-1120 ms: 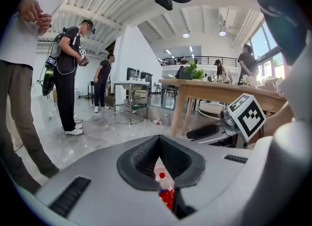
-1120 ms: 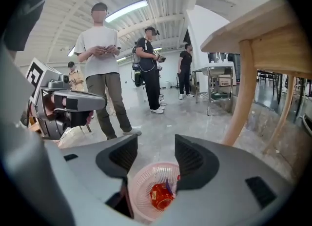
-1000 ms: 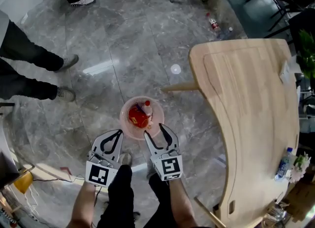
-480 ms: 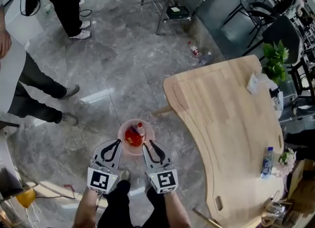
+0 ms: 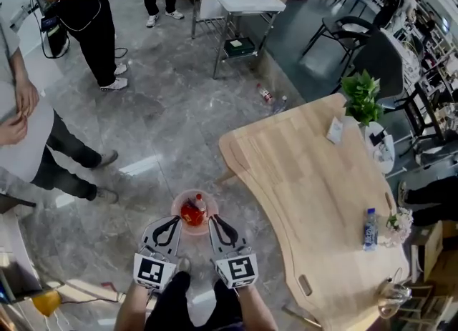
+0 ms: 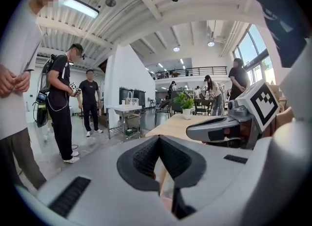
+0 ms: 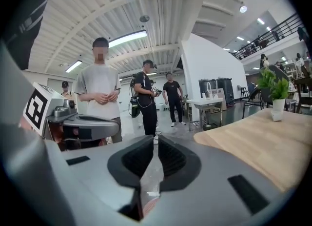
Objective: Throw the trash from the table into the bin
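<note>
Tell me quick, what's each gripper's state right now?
Left gripper: closed, empty.
Right gripper: jaws have just been closing, now almost together, nothing between them.

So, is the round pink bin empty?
Not empty: red trash and a small bottle lie inside the round pink bin.

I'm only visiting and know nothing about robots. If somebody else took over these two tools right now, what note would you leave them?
Left tool: shut, empty.
Right tool: jaws have just been closing and are now all but together, with nothing between them.
In the head view, both sit just short of the pink bin on the floor beside the wooden table.
Done: red trash and a small bottle lie in the bin.
Left: a water bottle stands on the table. It may be trash, so check it. The potted plant probably stays.
</note>
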{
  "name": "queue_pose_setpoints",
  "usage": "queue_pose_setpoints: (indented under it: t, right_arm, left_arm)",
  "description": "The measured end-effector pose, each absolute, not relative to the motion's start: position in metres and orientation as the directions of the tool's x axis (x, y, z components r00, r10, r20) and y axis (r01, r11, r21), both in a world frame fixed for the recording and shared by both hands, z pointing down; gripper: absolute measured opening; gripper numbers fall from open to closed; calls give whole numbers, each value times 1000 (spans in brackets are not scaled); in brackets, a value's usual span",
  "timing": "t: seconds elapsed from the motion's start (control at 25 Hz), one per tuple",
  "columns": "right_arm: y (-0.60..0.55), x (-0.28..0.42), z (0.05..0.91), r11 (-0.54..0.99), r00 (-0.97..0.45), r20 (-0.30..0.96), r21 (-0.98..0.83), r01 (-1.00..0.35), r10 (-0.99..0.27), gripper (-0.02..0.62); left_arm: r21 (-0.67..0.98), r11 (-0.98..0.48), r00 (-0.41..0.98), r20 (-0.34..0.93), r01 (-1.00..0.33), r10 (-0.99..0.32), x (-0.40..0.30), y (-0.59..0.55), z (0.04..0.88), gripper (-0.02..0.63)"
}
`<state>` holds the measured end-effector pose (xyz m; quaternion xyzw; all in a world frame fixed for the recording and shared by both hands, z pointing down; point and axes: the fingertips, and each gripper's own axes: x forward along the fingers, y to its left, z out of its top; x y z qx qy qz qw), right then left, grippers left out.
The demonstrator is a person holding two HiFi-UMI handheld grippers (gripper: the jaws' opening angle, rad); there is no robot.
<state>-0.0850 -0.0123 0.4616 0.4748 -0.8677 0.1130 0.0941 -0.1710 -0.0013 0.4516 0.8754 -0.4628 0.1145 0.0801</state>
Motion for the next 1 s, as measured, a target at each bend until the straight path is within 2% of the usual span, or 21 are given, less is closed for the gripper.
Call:
queue_pose_setpoints:
  t: [0.36,1.0]
  right_arm:
    - [14,-71,402,495,-506,241,-111,-862,-828,11]
    - [47,-75,371,500,-512,207,-109,-859,-834,6]
  left_arm:
    - [5,-590,574,240,-807,-783,-153,25,388,6]
    - [2,-611,596,219,-792,-772,-156,63,357,6]
